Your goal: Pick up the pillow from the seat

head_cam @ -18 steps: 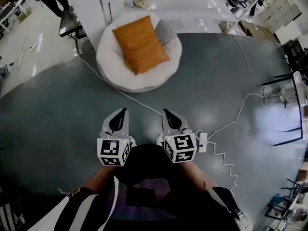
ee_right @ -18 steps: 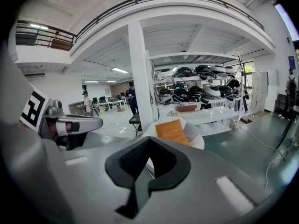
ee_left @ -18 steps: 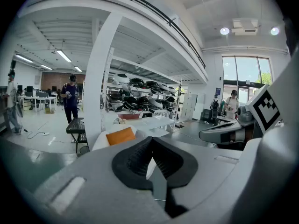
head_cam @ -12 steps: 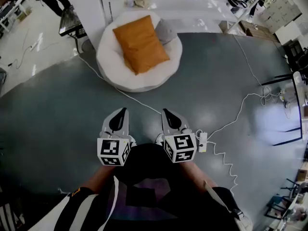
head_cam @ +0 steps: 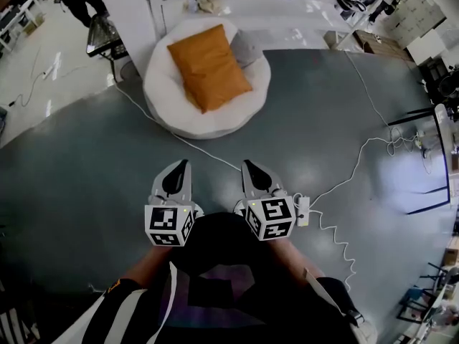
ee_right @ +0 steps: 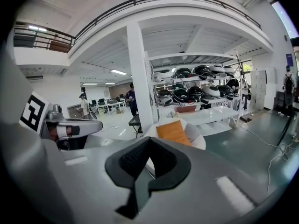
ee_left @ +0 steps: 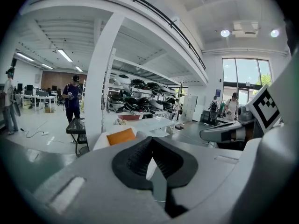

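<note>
On the seat (head_cam: 163,102), a round white beanbag-like chair on the grey floor (head_cam: 86,178), lies the pillow (head_cam: 209,64). It is orange and rectangular, set at a slant across the seat's middle, with one corner reaching toward the seat's near rim. A smaller grey cushion (head_cam: 249,46) sits at the seat's far right side, against the pillow's edge. From this far off it is hard to tell whether it runs under the pillow. A white cable (head_cam: 208,153) trails past the seat's near side toward you.

You stand well short of the seat. Your left gripper (head_cam: 182,169) and right gripper (head_cam: 250,169) are side by side before your waist. Both point toward the seat, jaws pressed together with nothing between them. The pillow is untouched.

By its plump look, the pillow should be light, soft and easily squashed. Its fabric should give some grip, and there is nothing to break. Taken by one corner, it will likely sag. Better to open both grippers and pinch two opposite edges, or the corners nearest the seat's near rim. Bite deep enough to catch the stuffing, not just the cover.
</note>
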`<control>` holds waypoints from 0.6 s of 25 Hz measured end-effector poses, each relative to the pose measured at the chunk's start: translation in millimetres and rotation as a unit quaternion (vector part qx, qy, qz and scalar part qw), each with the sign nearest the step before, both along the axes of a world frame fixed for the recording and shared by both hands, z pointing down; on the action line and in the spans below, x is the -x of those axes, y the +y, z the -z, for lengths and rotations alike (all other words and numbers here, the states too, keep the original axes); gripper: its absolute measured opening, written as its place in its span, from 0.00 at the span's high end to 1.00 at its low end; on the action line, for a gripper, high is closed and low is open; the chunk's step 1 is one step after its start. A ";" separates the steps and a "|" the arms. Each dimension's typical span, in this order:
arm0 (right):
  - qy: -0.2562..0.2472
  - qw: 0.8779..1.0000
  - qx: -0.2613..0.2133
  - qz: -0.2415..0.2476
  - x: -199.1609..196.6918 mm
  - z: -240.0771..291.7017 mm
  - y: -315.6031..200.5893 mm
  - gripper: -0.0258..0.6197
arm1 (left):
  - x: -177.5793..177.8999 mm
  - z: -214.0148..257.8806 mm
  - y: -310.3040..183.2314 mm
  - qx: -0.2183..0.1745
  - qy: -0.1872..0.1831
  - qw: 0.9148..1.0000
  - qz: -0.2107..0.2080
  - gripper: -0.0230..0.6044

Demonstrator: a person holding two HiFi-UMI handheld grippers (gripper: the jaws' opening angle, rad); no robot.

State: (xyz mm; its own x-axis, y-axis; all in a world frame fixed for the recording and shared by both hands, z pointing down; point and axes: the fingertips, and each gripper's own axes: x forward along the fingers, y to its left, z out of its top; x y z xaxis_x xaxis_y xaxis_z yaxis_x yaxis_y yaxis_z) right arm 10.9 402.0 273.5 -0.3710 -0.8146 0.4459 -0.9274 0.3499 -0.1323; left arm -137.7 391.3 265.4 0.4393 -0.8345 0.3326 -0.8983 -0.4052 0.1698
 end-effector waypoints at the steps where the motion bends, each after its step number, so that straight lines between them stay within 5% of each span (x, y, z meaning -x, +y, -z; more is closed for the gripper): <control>1: -0.002 1.000 -0.001 -0.004 0.7 1.2 -0.9 0.96 | 1.5 -0.2 -0.5 0.000 0.001 1.000 0.000 0.96; 15: 0.019 0.999 -0.001 -0.036 33.8 -2.3 -12.0 0.96 | 47.6 -9.7 -8.4 0.007 0.022 1.000 0.002 0.96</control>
